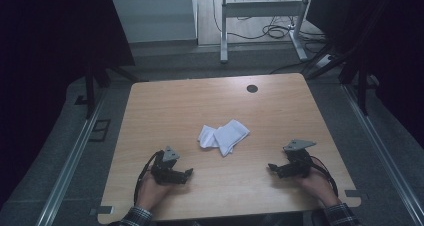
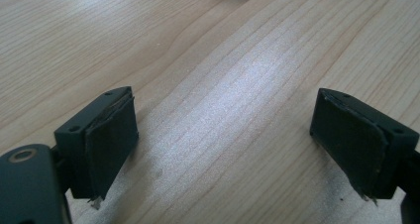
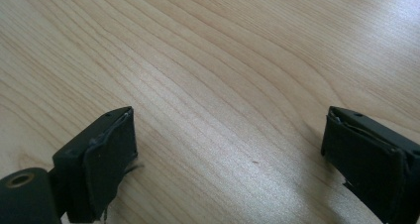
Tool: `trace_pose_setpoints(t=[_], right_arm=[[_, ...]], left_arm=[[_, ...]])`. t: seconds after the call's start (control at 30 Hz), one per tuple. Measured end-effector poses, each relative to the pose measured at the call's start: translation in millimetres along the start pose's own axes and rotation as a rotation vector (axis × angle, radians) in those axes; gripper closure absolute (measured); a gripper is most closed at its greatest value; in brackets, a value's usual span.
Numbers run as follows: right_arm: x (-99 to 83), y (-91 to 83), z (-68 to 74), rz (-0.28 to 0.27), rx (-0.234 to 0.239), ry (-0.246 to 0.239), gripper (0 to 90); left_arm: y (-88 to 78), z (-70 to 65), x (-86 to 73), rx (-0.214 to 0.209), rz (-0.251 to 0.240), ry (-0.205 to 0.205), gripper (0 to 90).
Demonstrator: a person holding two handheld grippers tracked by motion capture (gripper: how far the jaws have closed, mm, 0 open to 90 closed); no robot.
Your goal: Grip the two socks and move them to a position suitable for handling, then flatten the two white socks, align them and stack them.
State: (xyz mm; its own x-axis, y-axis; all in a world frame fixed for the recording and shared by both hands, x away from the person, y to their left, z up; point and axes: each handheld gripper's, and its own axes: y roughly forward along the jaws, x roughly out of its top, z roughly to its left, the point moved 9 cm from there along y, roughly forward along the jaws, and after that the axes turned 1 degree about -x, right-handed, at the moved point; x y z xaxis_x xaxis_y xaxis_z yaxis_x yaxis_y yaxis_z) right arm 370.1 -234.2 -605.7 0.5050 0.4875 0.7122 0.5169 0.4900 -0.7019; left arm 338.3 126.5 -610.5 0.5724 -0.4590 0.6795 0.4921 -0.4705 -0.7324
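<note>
High view shows the left gripper (image 1: 186, 172) and the right gripper (image 1: 272, 167) resting low on the wooden counter (image 1: 170, 106), well apart, their tips pointing inward. Both sets of jaws stand wide open and hold nothing; each gripper view shows bare wood grain between the pads. The white cloth (image 1: 223, 136) lies crumpled near the counter's centre, beyond and between both grippers, touched by neither. For a clean pickup, bring each gripper to an opposite edge of the cloth, lower until the pads straddle a single layer, then close. Nothing blocks either approach. A dark round cable port (image 1: 252, 88) sits near the far edge, clear of the work area.
</note>
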Motion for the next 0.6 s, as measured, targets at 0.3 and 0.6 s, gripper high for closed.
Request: trace_pose_setpoints(t=[0.3,0.6], right_arm=[[0.9,1.7,-0.8,0.006,-0.003,-0.003,5.1],[2.1,2.5,-0.6,0.016,-0.014,0.010,5.3]], left_arm=[[0.1,-0.2,0.1,0.007,0.001,-0.008,11.0],[1.6,-0.5,1.6,0.017,-0.001,-0.019,10.9]])
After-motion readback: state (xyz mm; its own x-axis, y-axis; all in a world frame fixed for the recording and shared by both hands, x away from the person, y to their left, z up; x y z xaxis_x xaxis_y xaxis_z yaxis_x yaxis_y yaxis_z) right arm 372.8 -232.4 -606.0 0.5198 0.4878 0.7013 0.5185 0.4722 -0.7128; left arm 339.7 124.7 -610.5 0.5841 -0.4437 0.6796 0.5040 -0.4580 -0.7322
